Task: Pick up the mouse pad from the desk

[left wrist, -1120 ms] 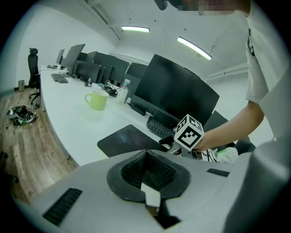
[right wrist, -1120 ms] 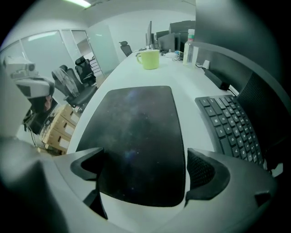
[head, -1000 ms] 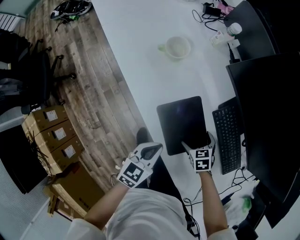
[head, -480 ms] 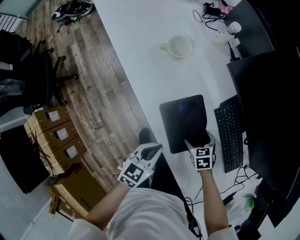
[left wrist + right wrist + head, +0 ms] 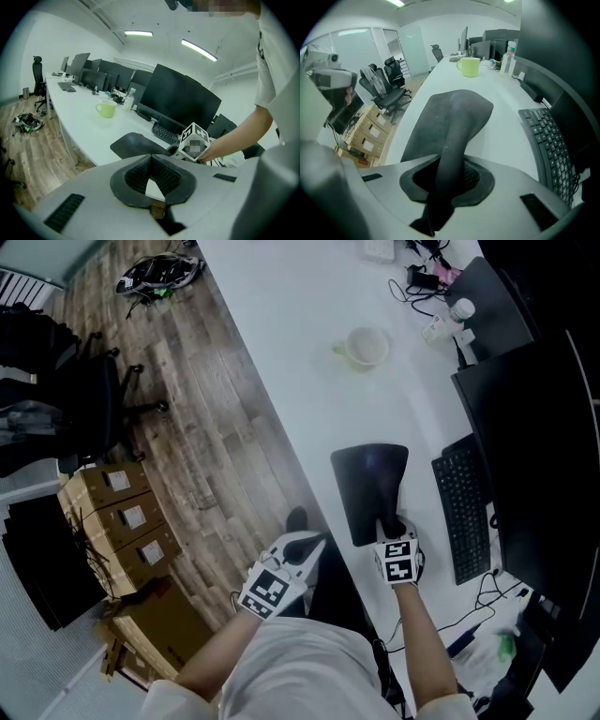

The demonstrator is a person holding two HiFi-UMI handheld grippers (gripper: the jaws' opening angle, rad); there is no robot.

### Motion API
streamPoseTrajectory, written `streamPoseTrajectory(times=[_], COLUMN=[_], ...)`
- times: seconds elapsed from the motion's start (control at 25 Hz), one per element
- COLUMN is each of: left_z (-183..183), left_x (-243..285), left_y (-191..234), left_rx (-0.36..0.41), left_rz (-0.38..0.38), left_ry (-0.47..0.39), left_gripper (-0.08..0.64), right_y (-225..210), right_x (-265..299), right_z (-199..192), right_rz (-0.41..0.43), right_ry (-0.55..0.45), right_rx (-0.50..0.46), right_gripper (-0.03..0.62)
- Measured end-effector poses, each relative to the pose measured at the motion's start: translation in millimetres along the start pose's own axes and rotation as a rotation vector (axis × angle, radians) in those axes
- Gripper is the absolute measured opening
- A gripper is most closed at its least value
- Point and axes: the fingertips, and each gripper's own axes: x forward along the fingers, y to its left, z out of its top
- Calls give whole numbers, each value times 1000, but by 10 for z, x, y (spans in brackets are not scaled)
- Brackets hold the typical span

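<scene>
Mouse pad [image 5: 370,486]: a thin, flexible black sheet with rounded corners, lying on the white counter [image 5: 281,315] just left of the keyboard [image 5: 466,507], its long sides roughly parallel to the keyboard. The end farther along the keyboard rests flat on the counter. The nearer end is gathered into a raised lengthwise fold, so the pad narrows toward it. There the fingers [image 5: 476,176] of the right gripper [image 5: 392,526], which have just been closing, pinch the fold.

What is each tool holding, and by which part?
Right tool, jaws just closing, grips the mouse pad by its near edge; left tool holds nothing.
</scene>
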Motion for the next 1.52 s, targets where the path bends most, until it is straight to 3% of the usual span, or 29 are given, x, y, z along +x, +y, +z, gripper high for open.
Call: streamPoseTrajectory(times=[0.12, 0.44, 0.84, 1.36, 1.52], left_z=[24, 96, 191, 359, 483], left_x=[-124, -487, -961, -1485, -1552], left_y=[-42, -163, -203, -419, -536], left_rx=[15, 53, 142, 237, 264], left_rz=[-2, -29, -65, -140, -148], left_ry=[-10, -43, -81, -119, -135], left_gripper=[17, 17, 17, 17, 17], right_y=[27, 179, 341, 867, 988], right_x=[-67, -453, -1178, -2463, -2837], right_z=[34, 166, 232, 438, 438], right_rz=[-8, -12, -89, -56, -54], right_ry=[-25, -80, -171, -439, -508], right_rx=[25, 110, 182, 315, 307], right_gripper=[46, 43, 41, 41, 41])
